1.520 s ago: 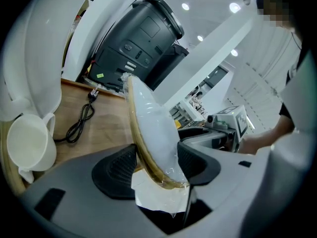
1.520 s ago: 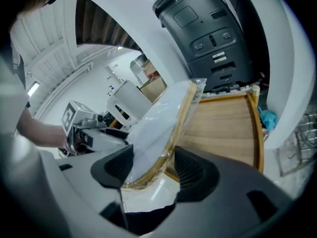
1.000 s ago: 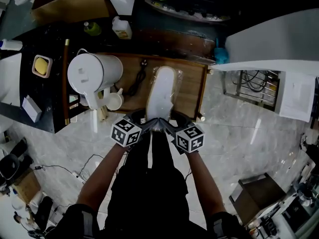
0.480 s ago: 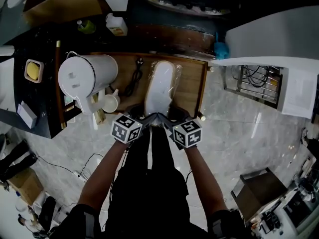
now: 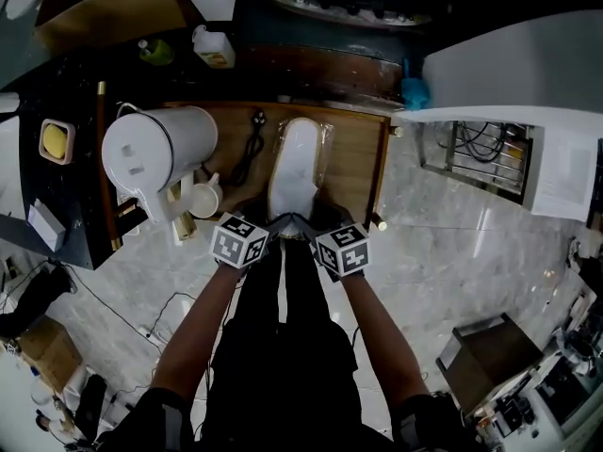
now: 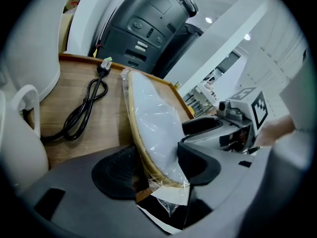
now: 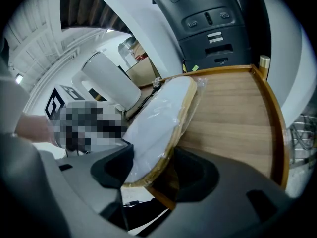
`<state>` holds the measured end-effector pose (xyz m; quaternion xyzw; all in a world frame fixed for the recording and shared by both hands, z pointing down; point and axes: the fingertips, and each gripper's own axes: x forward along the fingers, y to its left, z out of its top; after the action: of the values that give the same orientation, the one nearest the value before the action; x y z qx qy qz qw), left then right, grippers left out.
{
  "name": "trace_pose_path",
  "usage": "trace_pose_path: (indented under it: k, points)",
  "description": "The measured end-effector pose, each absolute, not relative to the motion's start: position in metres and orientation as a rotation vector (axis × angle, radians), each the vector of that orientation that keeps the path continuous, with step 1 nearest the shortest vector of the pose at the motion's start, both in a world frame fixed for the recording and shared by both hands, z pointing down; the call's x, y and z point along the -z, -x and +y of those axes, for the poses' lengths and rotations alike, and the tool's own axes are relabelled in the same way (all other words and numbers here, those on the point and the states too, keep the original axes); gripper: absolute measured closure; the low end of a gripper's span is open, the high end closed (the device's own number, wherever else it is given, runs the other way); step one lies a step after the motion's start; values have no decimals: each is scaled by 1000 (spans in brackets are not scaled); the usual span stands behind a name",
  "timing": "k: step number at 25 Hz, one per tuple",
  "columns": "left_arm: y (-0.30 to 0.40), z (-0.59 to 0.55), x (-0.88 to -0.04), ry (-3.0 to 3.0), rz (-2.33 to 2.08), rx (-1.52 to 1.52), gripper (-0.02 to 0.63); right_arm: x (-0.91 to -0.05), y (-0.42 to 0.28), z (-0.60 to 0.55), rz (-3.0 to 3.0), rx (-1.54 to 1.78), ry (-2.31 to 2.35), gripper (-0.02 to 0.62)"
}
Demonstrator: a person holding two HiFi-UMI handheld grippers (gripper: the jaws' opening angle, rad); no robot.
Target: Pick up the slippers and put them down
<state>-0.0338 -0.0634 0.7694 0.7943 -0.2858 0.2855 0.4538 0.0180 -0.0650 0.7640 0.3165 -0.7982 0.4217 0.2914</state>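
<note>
— Slippers (image 5: 294, 168): where do we find them?

— We work down from the largest thing. Below us is a wooden table (image 5: 353, 172) with a raised rim. At the table's left end stands a big white urn (image 5: 155, 153). Next in size are the slippers, white with a tan edge and sealed in clear plastic. They lie lengthwise along the table's middle, with their near end at the table's near edge.

— And our grippers?

— Both meet at the table's near edge. Our left gripper (image 5: 278, 224) is clamped on the slippers' near end from the left. Our right gripper (image 5: 309, 226) is clamped on that same end from the right. We cannot tell whether that end rests on the table or is raised off it.

— Anything smaller?

— A black power cord (image 5: 247, 149) lies looped on the table between urn and slippers, apart from the slippers. A white mug (image 5: 201, 196) sits at the table's near left, just beside the urn.
</note>
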Motion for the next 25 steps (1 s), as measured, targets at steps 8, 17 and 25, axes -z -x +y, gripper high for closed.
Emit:
trace_pose_path:
  k: [8,17,25]
  points:
    - [38,-65,-771,-1956,-734,-703,339,-764,-18,-66,-2126,-1120,-863,334]
    - [48,-70,-749,-1997,-787,-676,333,-744,-23,-66,-2150,-1068,-899,334]
    - [41,-69,-709,-2047,-771,-615,334,-704,-22,-60,-2214,-1028,-888,365]
